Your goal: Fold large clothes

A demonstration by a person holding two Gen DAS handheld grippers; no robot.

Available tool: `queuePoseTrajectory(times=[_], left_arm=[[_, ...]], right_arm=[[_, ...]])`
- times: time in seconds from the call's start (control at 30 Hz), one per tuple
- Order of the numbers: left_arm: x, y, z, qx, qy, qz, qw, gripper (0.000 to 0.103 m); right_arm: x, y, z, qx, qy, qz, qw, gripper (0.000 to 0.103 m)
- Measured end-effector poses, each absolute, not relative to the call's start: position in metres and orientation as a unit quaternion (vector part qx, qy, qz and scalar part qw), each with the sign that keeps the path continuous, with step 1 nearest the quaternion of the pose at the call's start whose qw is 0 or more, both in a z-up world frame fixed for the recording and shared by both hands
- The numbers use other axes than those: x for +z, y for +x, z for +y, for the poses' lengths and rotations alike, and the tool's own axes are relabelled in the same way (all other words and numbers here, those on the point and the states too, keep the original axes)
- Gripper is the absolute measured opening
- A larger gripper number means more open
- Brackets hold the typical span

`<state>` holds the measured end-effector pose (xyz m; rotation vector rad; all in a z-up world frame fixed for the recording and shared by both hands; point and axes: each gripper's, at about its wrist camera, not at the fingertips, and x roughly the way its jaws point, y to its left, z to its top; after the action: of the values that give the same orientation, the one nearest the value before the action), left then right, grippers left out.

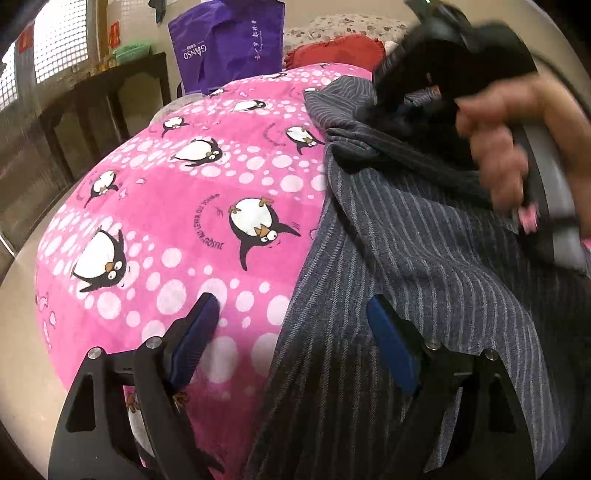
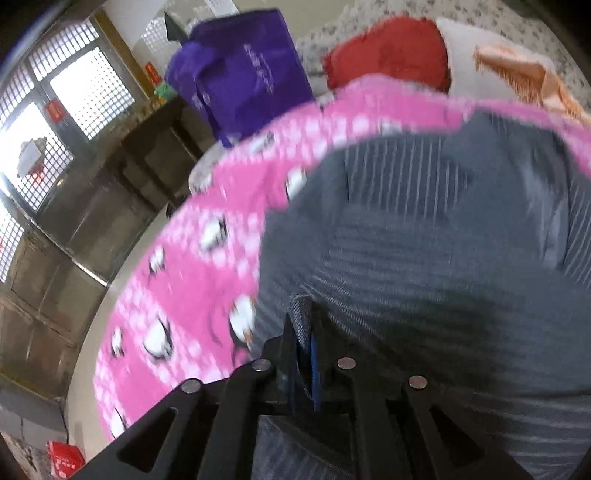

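Right tongs (image 2: 304, 354) pinch an edge of the grey striped garment (image 1: 424, 266) spread over the pink penguin blanket (image 1: 177, 206); left tongs (image 1: 291, 332) hover spread apart. The thin pinched edge could slip free, spoiling the fold.

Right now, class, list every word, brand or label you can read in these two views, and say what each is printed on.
"GANSO": white letters, sideways, on the purple bag.
White characters beside it on that bag: too small to read.
Curved dark lettering around the penguins on the pink blanket: upside down, not reliably legible.
Red signs by the window: too blurred.
Right wrist view: bag print blurred, unreadable.
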<state>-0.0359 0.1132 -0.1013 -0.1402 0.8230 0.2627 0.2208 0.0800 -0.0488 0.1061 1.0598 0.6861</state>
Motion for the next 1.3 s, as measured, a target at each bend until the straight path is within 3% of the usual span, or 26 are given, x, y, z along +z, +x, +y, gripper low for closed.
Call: queuePoseTrajectory(times=[0.07, 0.13, 0.17, 0.33, 0.47, 0.6, 0.67, 0.7, 0.77, 0.9, 0.97, 1.03, 1.13, 1.3], left_arm=[[-0.101, -0.036, 0.113, 0.127, -0.071, 0.398, 0.906, 0.084], [-0.101, -0.035, 0.113, 0.128, -0.069, 0.397, 0.906, 0.084], [-0.101, -0.036, 0.113, 0.129, -0.069, 0.397, 0.906, 0.084], [-0.087, -0.035, 0.119, 0.131, -0.072, 0.401, 0.904, 0.084], [-0.041, -0.023, 0.129, 0.147, -0.077, 0.359, 0.918, 0.083], [-0.002, 0.039, 0.118, 0.12, -0.054, 0.35, 0.927, 0.083], [0.001, 0.095, 0.102, 0.083, -0.026, 0.374, 0.923, 0.083], [-0.003, 0.122, 0.094, 0.071, -0.017, 0.388, 0.919, 0.072], [-0.013, 0.158, 0.084, 0.072, 0.004, 0.403, 0.912, 0.063], [-0.057, 0.201, 0.084, 0.094, 0.002, 0.441, 0.893, 0.062], [-0.081, 0.199, 0.091, 0.094, -0.023, 0.459, 0.883, 0.063], [-0.086, 0.187, 0.088, 0.092, -0.009, 0.427, 0.9, 0.063], [-0.087, 0.183, 0.088, 0.098, -0.007, 0.416, 0.904, 0.063], [-0.09, 0.19, 0.086, 0.11, 0.0, 0.412, 0.905, 0.065]], right_arm=[[-0.056, 0.218, 0.069, 0.326, 0.054, 0.512, 0.793, 0.029], [-0.048, 0.208, 0.045, 0.328, 0.066, 0.507, 0.794, 0.049], [-0.042, 0.201, 0.033, 0.332, 0.069, 0.5, 0.797, 0.05], [-0.015, 0.151, -0.058, 0.336, 0.056, 0.463, 0.818, 0.05], [-0.018, 0.12, -0.145, 0.26, 0.017, 0.434, 0.862, 0.05], [-0.025, 0.123, -0.232, 0.154, 0.053, 0.428, 0.889, 0.027], [-0.02, 0.135, -0.253, 0.119, 0.067, 0.423, 0.896, 0.023], [-0.016, 0.14, -0.258, 0.116, 0.075, 0.417, 0.898, 0.023], [-0.007, 0.155, -0.251, 0.124, 0.078, 0.406, 0.902, 0.022], [-0.008, 0.184, -0.214, 0.161, 0.06, 0.416, 0.893, 0.022], [-0.034, 0.193, -0.204, 0.153, 0.032, 0.453, 0.878, 0.023], [-0.07, 0.197, -0.202, 0.149, 0.031, 0.49, 0.859, 0.021], [-0.077, 0.184, -0.211, 0.16, 0.057, 0.437, 0.883, 0.022], [-0.079, 0.184, -0.205, 0.154, 0.036, 0.425, 0.891, 0.022]])
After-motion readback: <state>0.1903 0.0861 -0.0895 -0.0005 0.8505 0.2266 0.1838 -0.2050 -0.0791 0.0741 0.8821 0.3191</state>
